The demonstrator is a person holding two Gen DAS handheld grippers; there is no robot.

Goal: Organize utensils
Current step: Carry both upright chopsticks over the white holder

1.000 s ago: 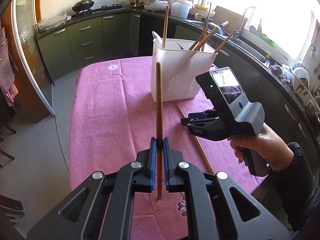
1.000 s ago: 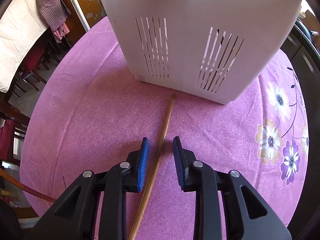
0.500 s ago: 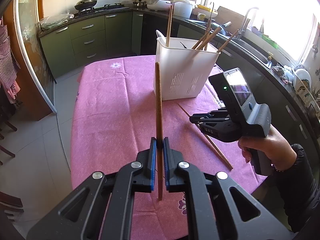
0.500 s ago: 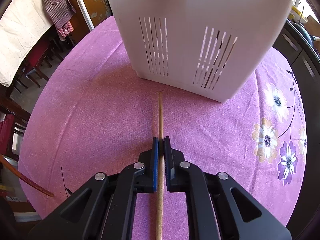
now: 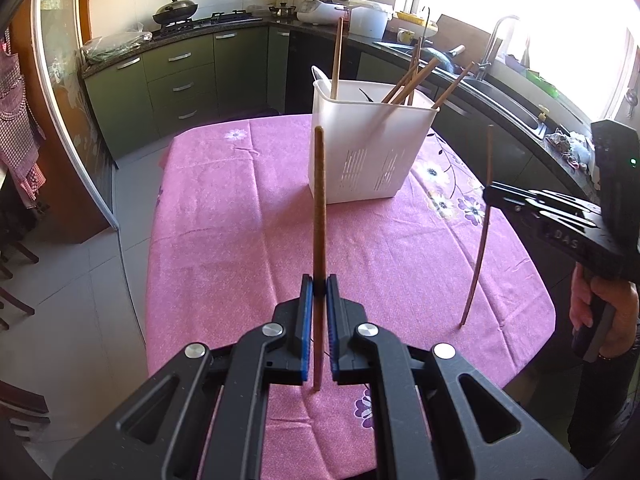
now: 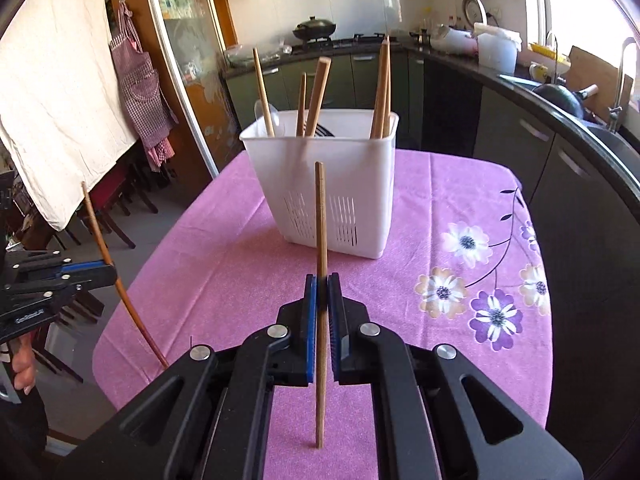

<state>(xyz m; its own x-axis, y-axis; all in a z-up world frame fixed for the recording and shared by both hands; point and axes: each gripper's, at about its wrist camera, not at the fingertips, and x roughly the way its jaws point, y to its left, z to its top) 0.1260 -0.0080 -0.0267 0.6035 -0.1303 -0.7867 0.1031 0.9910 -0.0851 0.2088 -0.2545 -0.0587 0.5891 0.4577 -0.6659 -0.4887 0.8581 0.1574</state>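
Observation:
A white slotted utensil holder (image 5: 370, 148) stands at the far end of the pink table and holds several wooden chopsticks and a spoon; it also shows in the right wrist view (image 6: 328, 196). My left gripper (image 5: 319, 292) is shut on a dark brown chopstick (image 5: 319, 220), held upright above the table. My right gripper (image 6: 322, 292) is shut on a lighter wooden chopstick (image 6: 320, 240), also upright and lifted off the cloth. Each gripper appears in the other's view: the right one (image 5: 490, 194) at the right edge, the left one (image 6: 110, 272) at the left edge.
The pink flowered tablecloth (image 5: 240, 220) covers the table. Dark green kitchen cabinets (image 5: 180, 76) and a counter with a sink (image 5: 500, 92) run behind and to the right. Chairs (image 6: 116, 208) stand to the left beyond the table edge.
My right gripper closed on the chopstick lying on the cloth, lifted it and turned it upright. Both grippers have drawn back from the holder. The left keeps its chopstick.

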